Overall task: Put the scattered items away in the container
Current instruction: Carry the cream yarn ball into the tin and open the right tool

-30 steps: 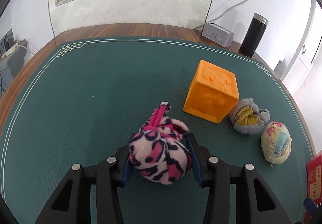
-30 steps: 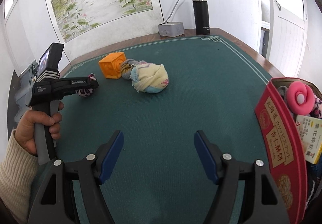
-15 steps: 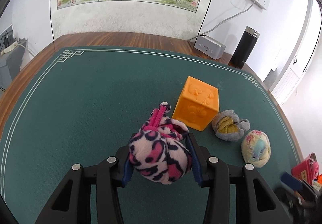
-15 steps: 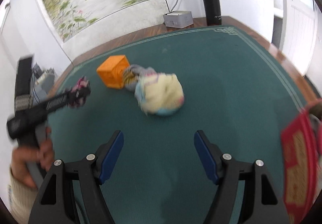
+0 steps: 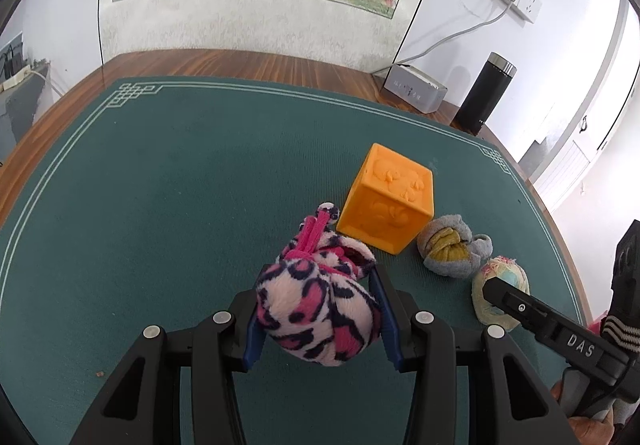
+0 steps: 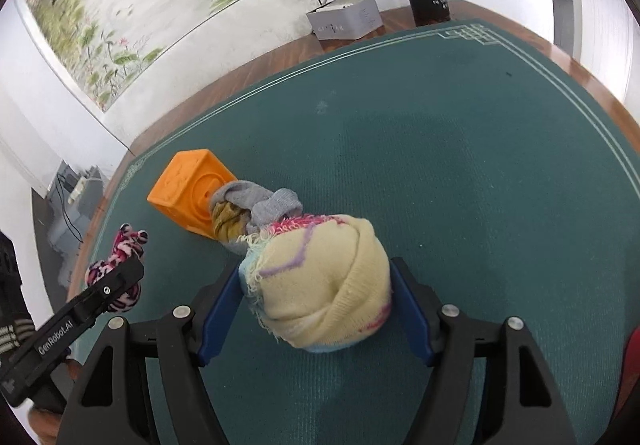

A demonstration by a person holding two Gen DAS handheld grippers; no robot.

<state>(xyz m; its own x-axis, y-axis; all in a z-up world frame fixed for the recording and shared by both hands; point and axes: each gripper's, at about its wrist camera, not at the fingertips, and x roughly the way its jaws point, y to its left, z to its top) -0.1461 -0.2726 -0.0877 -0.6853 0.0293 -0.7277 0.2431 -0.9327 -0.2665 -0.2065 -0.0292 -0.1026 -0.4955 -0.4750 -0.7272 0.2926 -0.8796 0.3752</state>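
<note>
Left hand-held gripper [image 5: 318,319] clamped on leopard-print sock ball [image 5: 316,309], just beside the orange cube [image 5: 388,201]. Right hand-held gripper [image 6: 316,311] spread around cream sock ball [image 6: 324,281], not yet squeezing.

The left gripper [image 5: 318,319] is clamping the leopard-print sock ball [image 5: 316,309]. The orange cube [image 5: 390,199] is sitting just beyond it on the green mat [image 5: 180,185].

You see both views evenly lit by bright, diffuse daylight. In the left wrist view the green mat [image 5: 180,181] shows only soft, faint shadows under the orange cube [image 5: 388,201]. In the right wrist view the wall painting [image 6: 140,5] at upper left is smeared by motion blur, while the cream sock ball [image 6: 324,281] stays sharp. Fisheye distortion bows the mat's border lines, and you meet a dark vignette at every corner.
</note>
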